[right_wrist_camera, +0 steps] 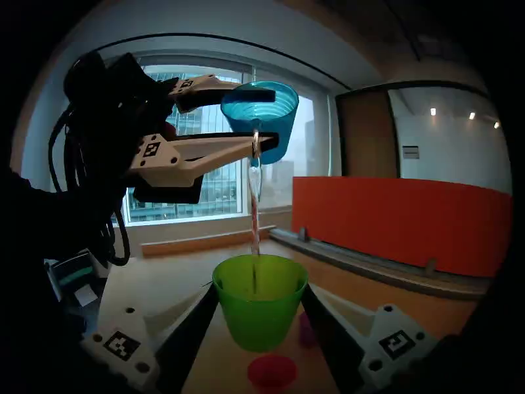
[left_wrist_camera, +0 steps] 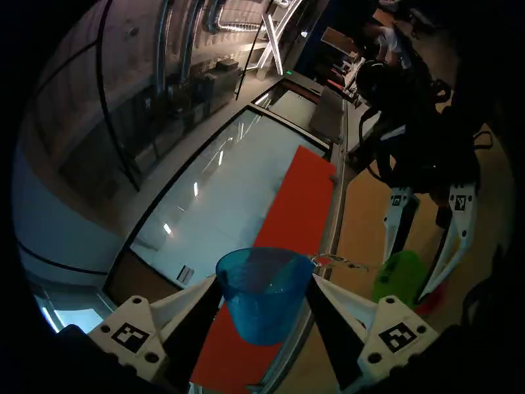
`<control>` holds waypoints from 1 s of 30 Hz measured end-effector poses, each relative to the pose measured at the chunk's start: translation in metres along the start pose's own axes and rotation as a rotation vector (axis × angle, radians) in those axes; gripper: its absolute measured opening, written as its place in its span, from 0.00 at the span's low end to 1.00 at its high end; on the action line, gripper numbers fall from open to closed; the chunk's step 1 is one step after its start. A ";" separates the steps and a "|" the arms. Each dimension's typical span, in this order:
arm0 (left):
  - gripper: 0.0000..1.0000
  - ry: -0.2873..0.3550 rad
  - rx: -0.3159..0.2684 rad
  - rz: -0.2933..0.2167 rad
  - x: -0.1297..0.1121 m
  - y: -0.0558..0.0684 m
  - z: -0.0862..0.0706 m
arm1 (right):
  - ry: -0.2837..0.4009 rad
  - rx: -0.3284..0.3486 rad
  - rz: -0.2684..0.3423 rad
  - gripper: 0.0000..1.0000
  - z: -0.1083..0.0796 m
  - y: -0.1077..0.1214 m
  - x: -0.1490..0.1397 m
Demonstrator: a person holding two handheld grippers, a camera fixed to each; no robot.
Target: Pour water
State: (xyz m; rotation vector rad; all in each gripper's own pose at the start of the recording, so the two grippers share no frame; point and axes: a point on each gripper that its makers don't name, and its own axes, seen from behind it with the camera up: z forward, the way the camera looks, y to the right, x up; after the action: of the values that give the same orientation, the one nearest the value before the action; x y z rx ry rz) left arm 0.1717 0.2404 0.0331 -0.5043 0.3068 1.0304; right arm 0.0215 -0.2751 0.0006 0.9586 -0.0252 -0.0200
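Green cup (right_wrist_camera: 260, 299) clamped upright between right gripper (right_wrist_camera: 260, 312) fingers. Blue cup (right_wrist_camera: 259, 108) gripped in left gripper (right_wrist_camera: 270, 118), tipped, high above right gripper. Pink cup (right_wrist_camera: 271, 371) under right fingertips. Thin water stream (right_wrist_camera: 254, 217) lands inside green cup. Judgement: tip slowly, stream mid-rim, green cup level.

Left gripper (left_wrist_camera: 264, 279) is up high, rolled onto its side, jaws clamped on the blue cup (left_wrist_camera: 262, 312). Right gripper (right_wrist_camera: 259, 289) sits lower and level, jaws pressing both sides of the green cup (right_wrist_camera: 259, 315).
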 end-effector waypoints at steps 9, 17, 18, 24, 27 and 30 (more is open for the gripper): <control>0.85 -0.002 0.015 0.038 0.000 -0.003 0.006 | -0.004 -0.002 -0.005 0.90 -0.001 0.002 0.001; 0.85 -0.001 0.030 0.077 0.003 -0.009 0.007 | -0.003 -0.001 -0.007 0.90 -0.003 0.002 0.002; 0.85 -0.001 0.032 0.084 0.003 -0.009 0.006 | -0.002 -0.001 -0.007 0.90 -0.003 0.002 0.002; 0.85 0.003 0.044 0.116 0.007 -0.015 0.004 | -0.002 -0.002 -0.010 0.90 -0.004 0.001 0.003; 0.85 0.003 0.049 0.128 0.008 -0.016 0.003 | -0.001 -0.003 -0.010 0.90 -0.005 0.002 0.004; 0.85 0.001 0.053 0.140 0.008 -0.016 0.002 | 0.000 -0.005 -0.012 0.90 -0.005 0.002 0.004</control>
State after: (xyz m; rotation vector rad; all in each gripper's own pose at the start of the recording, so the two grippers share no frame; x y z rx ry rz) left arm 0.1890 0.2406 0.0352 -0.4400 0.3731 1.1544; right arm 0.0258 -0.2698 -0.0006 0.9542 -0.0198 -0.0310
